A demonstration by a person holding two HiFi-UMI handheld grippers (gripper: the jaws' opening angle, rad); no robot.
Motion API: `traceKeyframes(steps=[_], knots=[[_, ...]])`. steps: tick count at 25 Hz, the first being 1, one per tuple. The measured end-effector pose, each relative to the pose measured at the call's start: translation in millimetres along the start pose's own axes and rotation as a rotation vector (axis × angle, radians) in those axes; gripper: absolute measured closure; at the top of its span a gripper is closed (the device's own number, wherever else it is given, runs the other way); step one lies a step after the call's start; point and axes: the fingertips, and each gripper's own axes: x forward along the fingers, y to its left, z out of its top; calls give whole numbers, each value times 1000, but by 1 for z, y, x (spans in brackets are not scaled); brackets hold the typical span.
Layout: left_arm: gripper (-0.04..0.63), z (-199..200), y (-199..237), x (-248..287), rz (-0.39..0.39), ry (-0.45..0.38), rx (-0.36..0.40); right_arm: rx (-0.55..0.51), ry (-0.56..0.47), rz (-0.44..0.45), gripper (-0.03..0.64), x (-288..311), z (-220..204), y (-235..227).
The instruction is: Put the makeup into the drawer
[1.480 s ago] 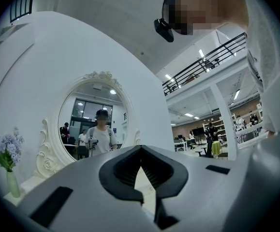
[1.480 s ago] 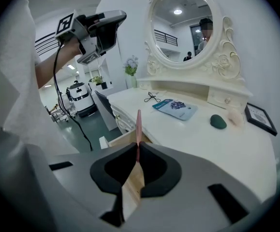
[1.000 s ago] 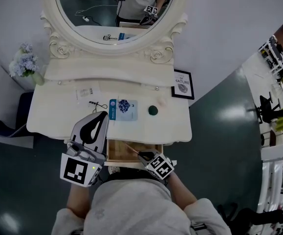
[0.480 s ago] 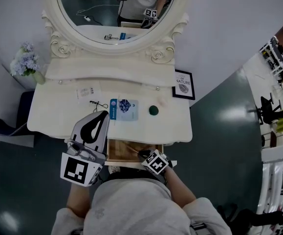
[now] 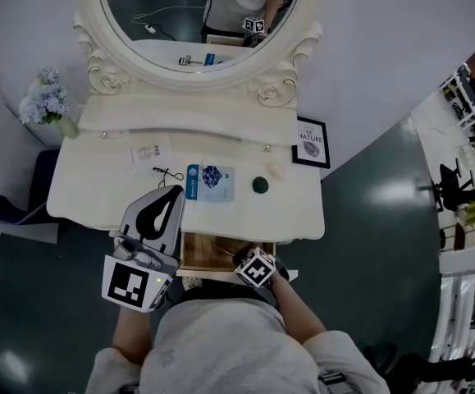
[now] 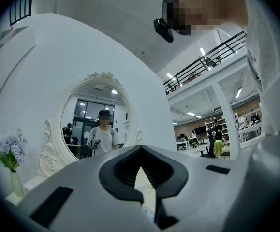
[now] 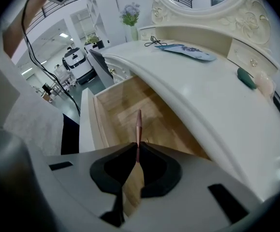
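Note:
A white dressing table [image 5: 106, 203] has its wooden drawer [image 5: 208, 254] pulled open at the front. My right gripper [image 5: 241, 258] hangs over the drawer's right part, shut on a thin rose-coloured makeup pencil [image 7: 139, 123]. In the right gripper view the pencil points down into the bare drawer [image 7: 123, 111] from my right gripper [image 7: 137, 148]. My left gripper [image 5: 163, 199] is held over the table's front edge left of the drawer; its jaws meet with nothing between them, and my left gripper [image 6: 140, 151] faces the mirror [image 6: 98, 117].
On the tabletop lie a blue packet [image 5: 208, 182], a dark green round item [image 5: 259, 185], a pale pink item [image 5: 276, 171], a black cord [image 5: 165, 173] and a small card [image 5: 148, 153]. A framed print [image 5: 310, 142] stands at the right, a flower vase [image 5: 48, 105] at the left.
My right gripper has shifted a little left and forward over the open drawer with the pencil still in it. The left gripper has stayed where it was.

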Motion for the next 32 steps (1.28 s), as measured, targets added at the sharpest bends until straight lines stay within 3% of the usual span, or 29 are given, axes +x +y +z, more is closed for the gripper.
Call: traceKeyframes(steps=[13, 32], knots=[[583, -8, 1, 0, 3, 12, -7, -28, 116, -10, 581, 19, -13, -8], [583, -7, 2, 5, 1, 18, -2, -20, 148, -32, 580, 23, -19, -14]])
